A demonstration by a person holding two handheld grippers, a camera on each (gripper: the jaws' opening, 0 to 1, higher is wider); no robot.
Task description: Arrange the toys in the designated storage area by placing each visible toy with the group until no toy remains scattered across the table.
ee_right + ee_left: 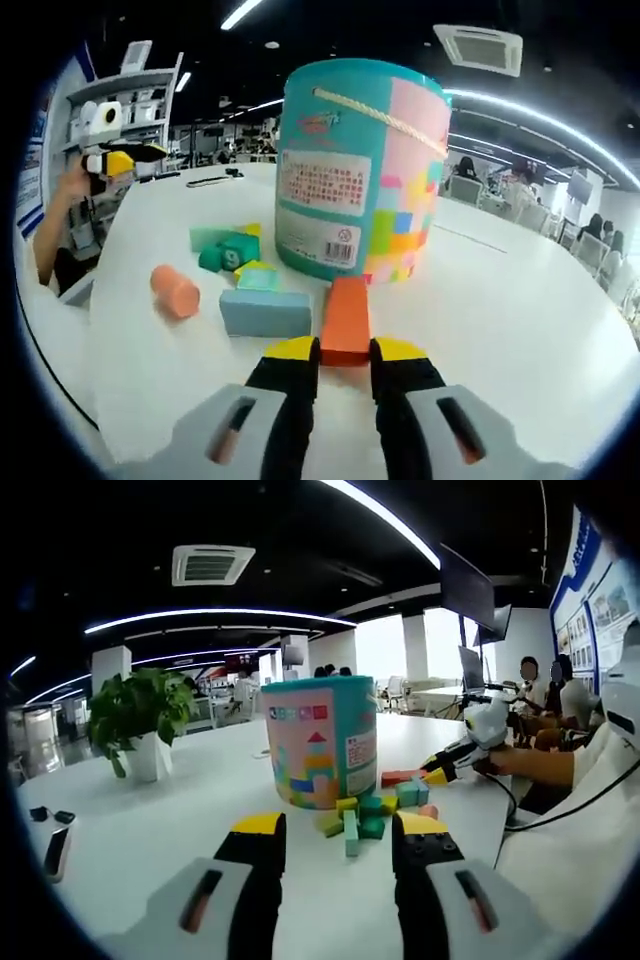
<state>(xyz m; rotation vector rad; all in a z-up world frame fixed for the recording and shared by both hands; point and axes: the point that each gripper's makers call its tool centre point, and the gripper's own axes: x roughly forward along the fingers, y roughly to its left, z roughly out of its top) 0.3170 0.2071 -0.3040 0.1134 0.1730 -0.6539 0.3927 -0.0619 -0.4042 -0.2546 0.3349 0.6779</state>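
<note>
Orange block [345,318] seemingly clamped by right hand-held gripper [345,352].

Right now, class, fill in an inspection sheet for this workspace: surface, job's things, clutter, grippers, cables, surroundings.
Surface: white table.
Job's things: toy bucket upright; blue block, orange cylinder and green blocks beside it.
Clutter: potted plant; dark devices at the table edge.
Grippers: right gripper shut on orange block; left gripper open.
Cables: black cable by a sleeve.
Surroundings: office, seated people.
</note>
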